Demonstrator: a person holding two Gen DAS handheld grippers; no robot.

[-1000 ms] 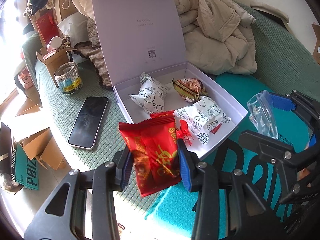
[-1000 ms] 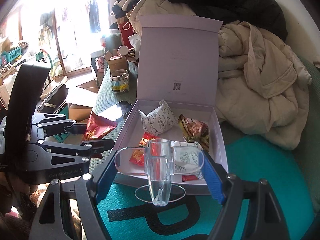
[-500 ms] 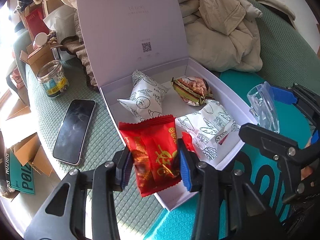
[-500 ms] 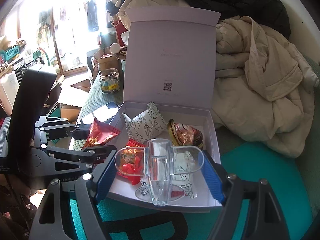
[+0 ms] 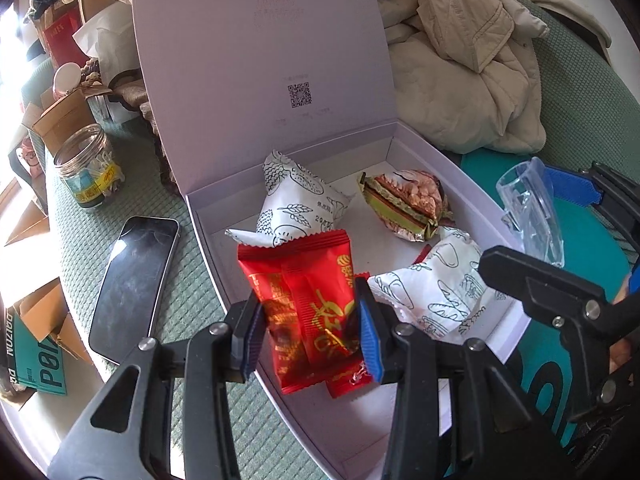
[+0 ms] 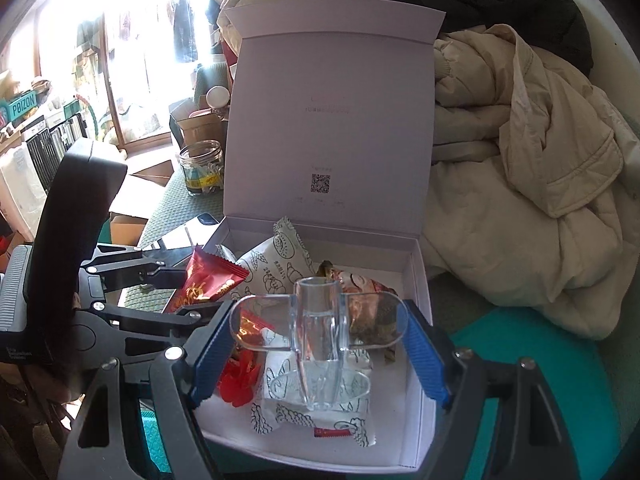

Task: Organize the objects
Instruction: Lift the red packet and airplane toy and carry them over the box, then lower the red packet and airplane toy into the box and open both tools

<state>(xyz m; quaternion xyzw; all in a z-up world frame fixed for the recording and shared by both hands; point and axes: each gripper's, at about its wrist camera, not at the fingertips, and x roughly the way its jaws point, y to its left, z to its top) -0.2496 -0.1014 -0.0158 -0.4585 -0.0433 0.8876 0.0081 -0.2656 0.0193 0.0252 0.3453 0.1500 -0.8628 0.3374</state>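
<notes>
At the far left of the green sofa point(image 5: 192, 304) stands a glass jar point(image 5: 86, 168), and nearer the front edge a phone point(image 5: 132, 284) lies face up beside the box point(image 5: 472, 196). The box is open, its lid upright at the back. The left gripper point(image 5: 310, 336) has its jaws closed on a red snack packet point(image 5: 308, 300), held above the box's front left corner. Under it lies another red packet point(image 5: 346, 382). In the back left of the box sits a white patterned packet point(image 5: 296, 208); a brown and gold packet point(image 5: 404, 200) lies at the back right, and a second white packet point(image 5: 436, 292) lies toward the front right. The right gripper point(image 6: 320, 344) has its jaws spread wide and pressed on the two ends of a clear plastic holder point(image 6: 320, 320), held over the box's front half. A beige coat point(image 5: 472, 60) is heaped on the sofa right of the box.
</notes>
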